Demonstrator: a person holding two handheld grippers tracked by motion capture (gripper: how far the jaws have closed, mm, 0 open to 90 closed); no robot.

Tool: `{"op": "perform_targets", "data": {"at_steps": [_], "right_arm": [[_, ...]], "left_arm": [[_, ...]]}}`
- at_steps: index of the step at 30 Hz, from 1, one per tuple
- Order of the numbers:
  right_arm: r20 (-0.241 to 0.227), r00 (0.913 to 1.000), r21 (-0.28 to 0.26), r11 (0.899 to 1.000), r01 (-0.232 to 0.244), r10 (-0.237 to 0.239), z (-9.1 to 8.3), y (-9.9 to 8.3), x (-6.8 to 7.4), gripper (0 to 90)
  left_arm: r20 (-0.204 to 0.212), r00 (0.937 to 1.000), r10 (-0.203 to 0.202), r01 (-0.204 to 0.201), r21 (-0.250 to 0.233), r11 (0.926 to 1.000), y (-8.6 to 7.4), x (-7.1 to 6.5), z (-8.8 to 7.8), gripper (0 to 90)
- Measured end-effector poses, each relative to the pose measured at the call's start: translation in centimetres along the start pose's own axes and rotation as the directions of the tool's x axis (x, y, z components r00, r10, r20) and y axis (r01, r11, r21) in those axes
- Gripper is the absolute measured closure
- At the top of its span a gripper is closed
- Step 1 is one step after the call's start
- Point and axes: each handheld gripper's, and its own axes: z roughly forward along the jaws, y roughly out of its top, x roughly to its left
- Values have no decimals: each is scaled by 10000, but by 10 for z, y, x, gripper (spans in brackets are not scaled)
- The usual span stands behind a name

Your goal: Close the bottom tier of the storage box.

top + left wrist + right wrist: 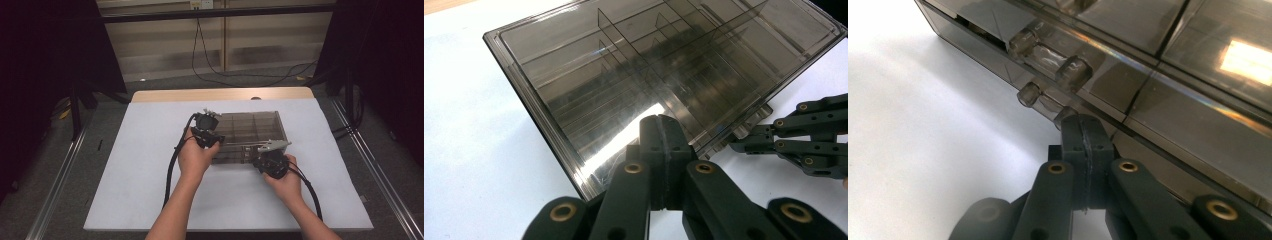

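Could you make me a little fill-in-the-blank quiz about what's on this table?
1. The smoky see-through box is split inside by thin ____.
2. The box rests on a ____ mat.
3. The left tool has its jaws ____.
4. The right tool points at the box's ____ edge, by the clasps.

Missing words: dividers; white; shut; front

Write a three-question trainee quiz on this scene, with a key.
1. True or false: the left gripper is shut, its tips on the lid of the smoky clear divider box.
2. Which part of the box is the right gripper closest to?
A. the hinge knuckles on its edge
B. a far corner
C. a handle on top
3. What covers the table under the box?

Key: 1 true; 2 A; 3 a white mat.
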Motion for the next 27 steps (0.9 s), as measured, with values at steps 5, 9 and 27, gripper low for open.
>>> {"op": "perform_targets", "data": {"at_steps": [5, 9, 27], "right_arm": [[38, 10000, -17, 10000, -35, 35, 1, 0, 0, 900], [50, 9999, 12, 10000, -94, 94, 1, 0, 0, 900], [146, 9999, 9, 10000, -89, 89, 1, 0, 0, 900]], "left_arm": [[-23, 10000, 3, -3, 0, 10000, 0, 0, 0, 900], [-41, 10000, 20, -20, 21, 10000, 0, 0, 0, 900], [-59, 10000, 9, -9, -18, 10000, 0, 0, 0, 900]]}}
